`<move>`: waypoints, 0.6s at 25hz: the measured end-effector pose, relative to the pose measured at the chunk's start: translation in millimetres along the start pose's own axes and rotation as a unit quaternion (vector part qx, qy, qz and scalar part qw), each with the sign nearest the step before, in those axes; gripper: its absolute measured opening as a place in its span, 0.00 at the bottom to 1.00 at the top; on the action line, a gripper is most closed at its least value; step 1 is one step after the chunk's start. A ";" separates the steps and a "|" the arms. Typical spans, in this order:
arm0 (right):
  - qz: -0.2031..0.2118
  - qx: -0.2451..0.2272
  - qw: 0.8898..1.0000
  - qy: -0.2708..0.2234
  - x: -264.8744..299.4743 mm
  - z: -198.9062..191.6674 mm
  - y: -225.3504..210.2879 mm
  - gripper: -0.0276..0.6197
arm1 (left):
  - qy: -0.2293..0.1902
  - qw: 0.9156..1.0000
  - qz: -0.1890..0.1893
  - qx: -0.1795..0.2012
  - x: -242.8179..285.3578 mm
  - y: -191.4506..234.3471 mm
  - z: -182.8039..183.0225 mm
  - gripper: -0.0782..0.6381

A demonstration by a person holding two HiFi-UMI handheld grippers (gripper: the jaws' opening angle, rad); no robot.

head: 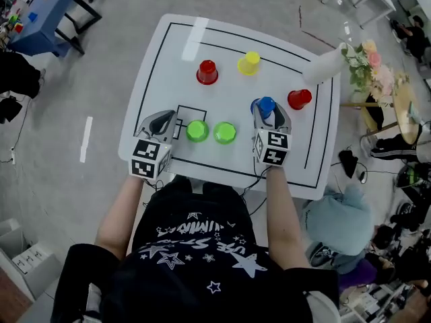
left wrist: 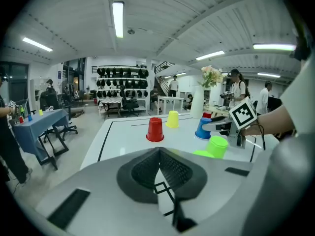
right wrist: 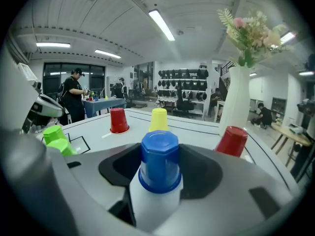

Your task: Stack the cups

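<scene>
Several cups stand upside down on the white table [head: 168,52]. A blue cup [head: 266,103] [right wrist: 160,156] stands between the jaws of my right gripper [head: 268,114] [right wrist: 160,173], whose pads lie against its sides. Two green cups [head: 197,130] [head: 225,132] sit side by side in front of me, just right of my left gripper [head: 159,122] [left wrist: 158,154], which is shut with nothing in it. Farther back are a red cup [head: 207,72] [right wrist: 118,120] and a yellow cup [head: 248,62] [right wrist: 159,119]. Another red cup [head: 299,99] [right wrist: 232,141] is right of the blue one.
A tall white vase [head: 324,66] [right wrist: 237,102] with flowers [head: 372,66] stands at the table's far right corner. A black outline and a small square [head: 190,113] are drawn on the tabletop. A blue workbench [head: 47,12] stands off to the far left; bags and clutter lie on the floor at right.
</scene>
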State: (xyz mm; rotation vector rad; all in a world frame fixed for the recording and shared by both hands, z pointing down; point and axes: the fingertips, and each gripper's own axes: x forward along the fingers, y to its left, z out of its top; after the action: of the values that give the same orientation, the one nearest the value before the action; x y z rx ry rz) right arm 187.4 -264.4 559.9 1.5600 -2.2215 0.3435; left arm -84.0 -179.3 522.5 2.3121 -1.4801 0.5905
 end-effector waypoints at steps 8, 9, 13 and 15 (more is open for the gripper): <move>-0.017 0.014 1.000 0.000 -43.5 -23.6 32.4 0.41 | -0.005 0.998 -0.061 0.022 4.6 -4.5 -3.9 0.12; -0.016 0.014 1.000 -0.001 -46.1 -25.3 36.1 0.41 | -0.005 0.998 -0.066 0.023 5.3 -5.6 -4.3 0.12; -0.013 0.013 1.000 0.000 -55.8 -31.5 51.0 0.41 | -0.005 0.996 -0.083 0.027 3.8 -8.9 -7.0 0.12; -0.013 0.017 1.000 0.001 -60.7 -34.0 56.9 0.41 | -0.005 0.996 -0.088 0.030 2.0 -9.4 -7.8 0.12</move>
State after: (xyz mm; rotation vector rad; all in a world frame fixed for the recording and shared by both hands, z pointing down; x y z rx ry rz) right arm 158.2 -179.5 564.0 1.6041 -2.2028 0.3763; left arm -75.9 -173.4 529.7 2.4623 -1.2613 0.5808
